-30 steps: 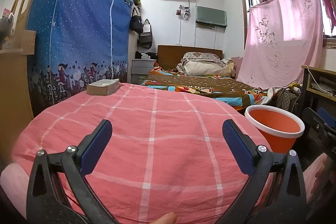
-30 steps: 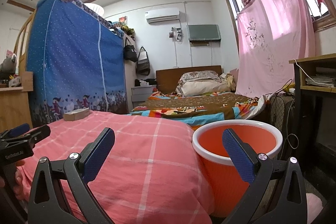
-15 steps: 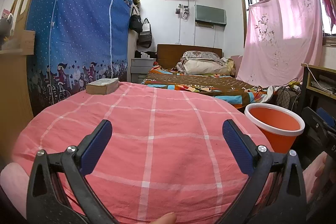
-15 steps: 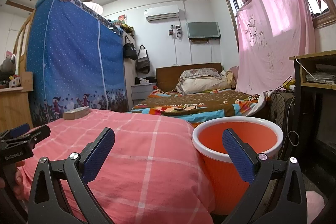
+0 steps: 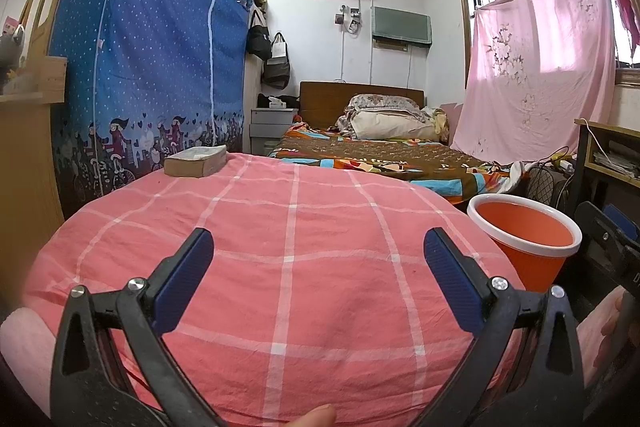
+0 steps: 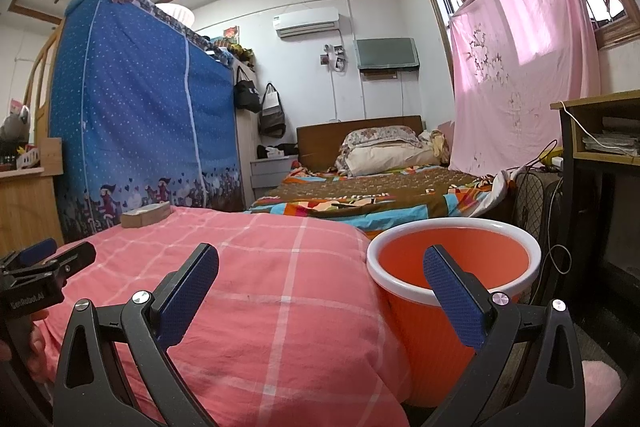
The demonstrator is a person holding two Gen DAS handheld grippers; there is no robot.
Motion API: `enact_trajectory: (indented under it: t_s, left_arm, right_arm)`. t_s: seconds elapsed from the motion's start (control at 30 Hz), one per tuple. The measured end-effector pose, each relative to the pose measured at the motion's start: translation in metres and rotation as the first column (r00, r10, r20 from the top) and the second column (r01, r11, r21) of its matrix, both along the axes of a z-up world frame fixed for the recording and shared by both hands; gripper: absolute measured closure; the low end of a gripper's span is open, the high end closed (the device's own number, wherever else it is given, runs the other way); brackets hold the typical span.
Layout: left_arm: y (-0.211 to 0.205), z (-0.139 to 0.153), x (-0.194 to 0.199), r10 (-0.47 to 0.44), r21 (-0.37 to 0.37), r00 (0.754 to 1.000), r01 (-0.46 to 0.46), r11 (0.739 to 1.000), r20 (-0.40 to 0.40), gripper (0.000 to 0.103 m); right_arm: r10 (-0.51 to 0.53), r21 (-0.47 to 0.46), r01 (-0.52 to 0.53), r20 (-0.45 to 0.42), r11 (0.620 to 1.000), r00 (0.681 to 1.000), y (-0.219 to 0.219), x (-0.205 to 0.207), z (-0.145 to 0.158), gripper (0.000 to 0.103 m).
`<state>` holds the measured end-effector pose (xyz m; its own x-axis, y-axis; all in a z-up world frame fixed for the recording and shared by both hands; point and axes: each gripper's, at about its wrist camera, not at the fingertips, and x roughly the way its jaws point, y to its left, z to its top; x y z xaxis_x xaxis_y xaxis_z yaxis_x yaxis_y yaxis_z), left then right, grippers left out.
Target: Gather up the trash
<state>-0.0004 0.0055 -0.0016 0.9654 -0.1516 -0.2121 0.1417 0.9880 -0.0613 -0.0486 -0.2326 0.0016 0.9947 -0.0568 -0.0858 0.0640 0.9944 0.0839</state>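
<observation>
An orange bin with a white rim (image 5: 525, 235) (image 6: 452, 267) stands on the floor at the right end of a surface covered by a pink checked cloth (image 5: 288, 247) (image 6: 248, 287). Nothing shows inside the bin from here. My left gripper (image 5: 318, 279) is open over the near part of the cloth, with nothing between its fingers. My right gripper (image 6: 320, 283) is open too, its right finger in front of the bin's rim and its left finger over the cloth. A flat tan box (image 5: 196, 163) (image 6: 146, 215) lies at the cloth's far left corner.
A tall blue fabric wardrobe (image 5: 148, 67) rises at the left, and a bed with a patterned cover (image 5: 380, 155) lies beyond. A wooden desk (image 6: 600, 147) with cables and a black fan (image 6: 536, 203) crowds the right side by the bin. A fingertip (image 5: 316, 417) shows at the bottom.
The left view has dropped slightly, so the box and bin sit a little lower in frame. The right view has barely shifted. Both grippers have stayed open.
</observation>
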Motion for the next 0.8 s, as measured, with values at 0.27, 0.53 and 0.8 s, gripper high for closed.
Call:
enact_trajectory:
  t_s: [0.27,0.53,0.8]
  left_arm:
    - [0.0016,-0.0016,0.0007,-0.001,0.001,1.0,0.001,1.0,-0.004,0.0]
    - [0.0018,-0.002,0.0006,-0.001,0.002,1.0,0.001,1.0,-0.005,0.0]
    - [0.0047,-0.0033,0.0018,-0.001,-0.001,1.0,0.001,1.0,-0.016,0.0]
  right_arm:
    - [-0.001,0.002,0.001,-0.001,1.0,1.0,-0.0008,0.0006,0.0005,0.0]
    - [0.0,0.006,0.0,-0.005,1.0,1.0,0.0004,0.0008,-0.0007,0.0]
    - [0.001,0.008,0.0,-0.008,1.0,1.0,0.0023,0.0,-0.0014,0.0]
